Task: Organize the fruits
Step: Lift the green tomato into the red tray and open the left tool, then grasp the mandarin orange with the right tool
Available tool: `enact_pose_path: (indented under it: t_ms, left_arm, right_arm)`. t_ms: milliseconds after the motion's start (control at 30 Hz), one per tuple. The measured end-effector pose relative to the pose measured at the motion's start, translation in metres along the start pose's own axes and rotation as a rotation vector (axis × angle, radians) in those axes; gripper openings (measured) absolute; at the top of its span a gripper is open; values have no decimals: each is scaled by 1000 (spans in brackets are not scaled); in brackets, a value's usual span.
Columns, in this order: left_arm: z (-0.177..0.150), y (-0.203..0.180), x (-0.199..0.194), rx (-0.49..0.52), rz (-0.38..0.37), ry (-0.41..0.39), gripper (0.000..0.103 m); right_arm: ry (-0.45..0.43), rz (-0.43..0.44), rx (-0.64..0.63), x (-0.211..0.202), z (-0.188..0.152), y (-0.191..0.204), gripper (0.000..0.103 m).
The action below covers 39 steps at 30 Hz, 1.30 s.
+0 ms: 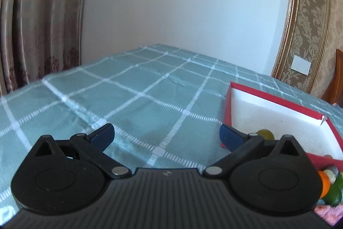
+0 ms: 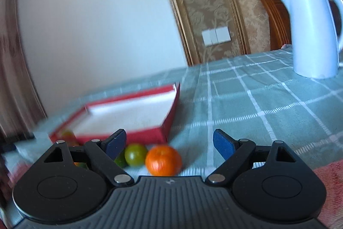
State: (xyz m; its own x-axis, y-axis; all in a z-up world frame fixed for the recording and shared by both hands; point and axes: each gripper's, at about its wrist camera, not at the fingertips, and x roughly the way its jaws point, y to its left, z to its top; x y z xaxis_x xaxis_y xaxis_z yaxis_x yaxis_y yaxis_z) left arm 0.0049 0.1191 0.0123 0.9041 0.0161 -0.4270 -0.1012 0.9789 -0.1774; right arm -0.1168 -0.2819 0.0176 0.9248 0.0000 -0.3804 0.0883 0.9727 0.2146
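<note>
My left gripper (image 1: 166, 138) and right gripper (image 2: 169, 144) look alike: matte black ribbed bodies, round pivot discs, silver rivets, blue pads (image 2: 223, 146) on the fingertips.

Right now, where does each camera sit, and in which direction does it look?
Left wrist: on the left gripper, facing over the checked tablecloth to the wall; open fingers show, red box at right.
Right wrist: on the right gripper, facing the red box, orange fruit and white kettle; open fingers show.
Shared: the box, the tablecloth.
</note>
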Motion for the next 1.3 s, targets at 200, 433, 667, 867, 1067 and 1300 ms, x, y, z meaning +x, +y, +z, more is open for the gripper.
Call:
enact_pose_path:
  t_ms: [200, 433, 667, 867, 1067, 1300]
  left_arm:
    - [1, -1, 5, 12, -11, 34, 103]
    - [0, -4, 6, 24, -9, 48, 103]
    - [0, -3, 8, 16, -3, 54, 103]
    - [0, -2, 8, 11, 0, 53, 103]
    - [-1, -2, 7, 15, 3, 54, 103]
    - [-1, -1, 7, 8, 2, 53, 103]
  right_arm:
    - [118, -9, -159, 18, 0, 17, 70]
    - [192, 9, -163, 34, 2, 10, 57]
    - [227, 28, -169, 40, 1, 12, 44]
    - [184, 38, -147, 31, 4, 11, 43]
    - [104, 65, -136, 28, 24, 23, 43]
    - [89, 63, -158, 67, 44, 44, 43]
